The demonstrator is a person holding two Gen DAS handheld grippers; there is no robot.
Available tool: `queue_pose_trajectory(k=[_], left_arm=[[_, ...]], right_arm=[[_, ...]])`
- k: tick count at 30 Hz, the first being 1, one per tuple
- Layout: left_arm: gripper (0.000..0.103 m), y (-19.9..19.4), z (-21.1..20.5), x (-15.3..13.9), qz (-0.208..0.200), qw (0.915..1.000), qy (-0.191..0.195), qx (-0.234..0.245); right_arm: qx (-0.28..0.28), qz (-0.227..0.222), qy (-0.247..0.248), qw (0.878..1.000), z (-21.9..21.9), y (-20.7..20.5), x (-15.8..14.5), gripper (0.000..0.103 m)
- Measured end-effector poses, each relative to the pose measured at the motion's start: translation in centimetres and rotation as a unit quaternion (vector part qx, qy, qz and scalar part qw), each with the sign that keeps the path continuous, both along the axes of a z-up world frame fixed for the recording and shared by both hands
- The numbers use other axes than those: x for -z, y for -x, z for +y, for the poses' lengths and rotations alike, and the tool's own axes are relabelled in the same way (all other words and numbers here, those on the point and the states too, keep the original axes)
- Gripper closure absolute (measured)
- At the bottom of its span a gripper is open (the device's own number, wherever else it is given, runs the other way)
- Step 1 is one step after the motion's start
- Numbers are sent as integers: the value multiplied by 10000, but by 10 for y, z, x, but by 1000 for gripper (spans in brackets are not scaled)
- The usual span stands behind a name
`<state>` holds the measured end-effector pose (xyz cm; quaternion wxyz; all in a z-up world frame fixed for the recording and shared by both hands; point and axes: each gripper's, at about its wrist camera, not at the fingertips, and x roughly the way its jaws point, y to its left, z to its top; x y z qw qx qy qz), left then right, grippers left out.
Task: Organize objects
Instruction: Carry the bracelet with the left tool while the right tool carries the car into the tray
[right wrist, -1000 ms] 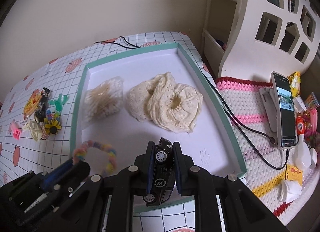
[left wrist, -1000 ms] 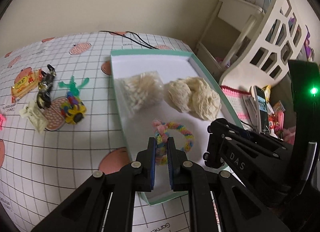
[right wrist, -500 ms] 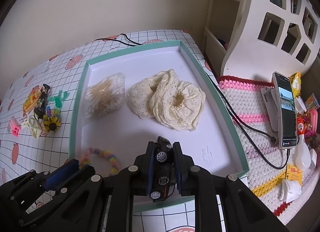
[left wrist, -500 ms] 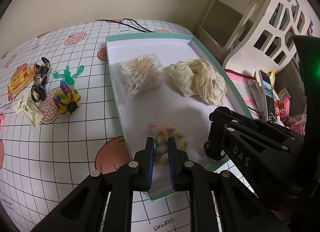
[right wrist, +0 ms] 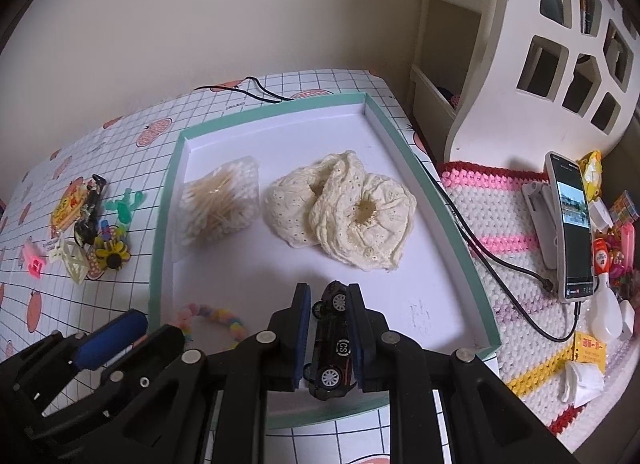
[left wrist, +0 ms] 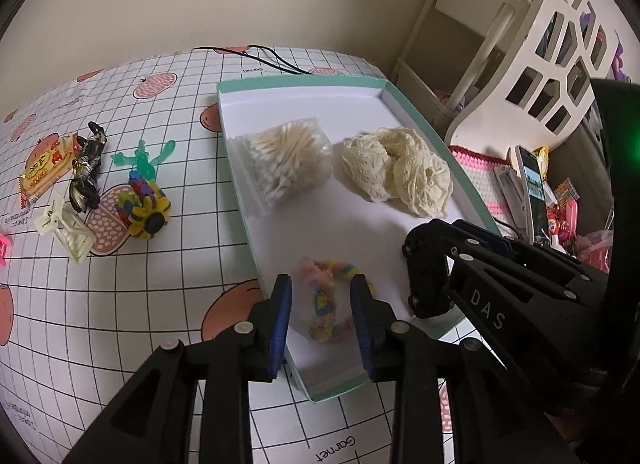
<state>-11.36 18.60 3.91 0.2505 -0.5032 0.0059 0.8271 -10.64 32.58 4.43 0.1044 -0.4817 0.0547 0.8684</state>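
A teal-rimmed white tray point(left wrist: 416, 115) point(right wrist: 452, 199) holds a bag of cotton swabs point(left wrist: 286, 153) point(right wrist: 218, 197), cream lace scrunchies point(left wrist: 400, 167) point(right wrist: 348, 211) and a pastel bead bracelet point(left wrist: 324, 304) point(right wrist: 216, 318). My left gripper point(left wrist: 322, 314) is open above the tray's near left corner, its fingers either side of the bracelet lying on the tray. My right gripper point(right wrist: 328, 334) is shut on a black toy car point(right wrist: 332, 344) point(left wrist: 426, 268) over the tray's near edge.
On the checked tablecloth left of the tray lie a sunflower clip point(left wrist: 146, 207), a green cactus clip point(left wrist: 142, 155), a white claw clip point(left wrist: 66, 223), a black wrapped sweet point(left wrist: 86, 171) and a snack packet point(left wrist: 46, 165). A phone point(right wrist: 572, 236), cable and a white shelf point(right wrist: 520, 35) stand right.
My left gripper has opened and let go of the bracelet, which now lies on the tray. Both grippers have drawn back slightly. The right still grips the car.
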Motion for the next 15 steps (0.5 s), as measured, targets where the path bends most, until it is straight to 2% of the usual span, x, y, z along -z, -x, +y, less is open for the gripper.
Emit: queue_pose_trajectory(k=[4, 8, 15], left_arm=[[70, 2, -6, -4, 53, 9999, -78, -71], [57, 5, -12, -7, 124, 9998, -53, -171], [46, 15, -31, -6, 106, 9984, 101, -546]], right_arm=[[-34, -28, -10, 10000, -2, 1, 1, 83], [-63, -49, -19, 10000, -5, 2, 2, 80], [-158, -50, -75, 9998, -14, 4, 3, 59]])
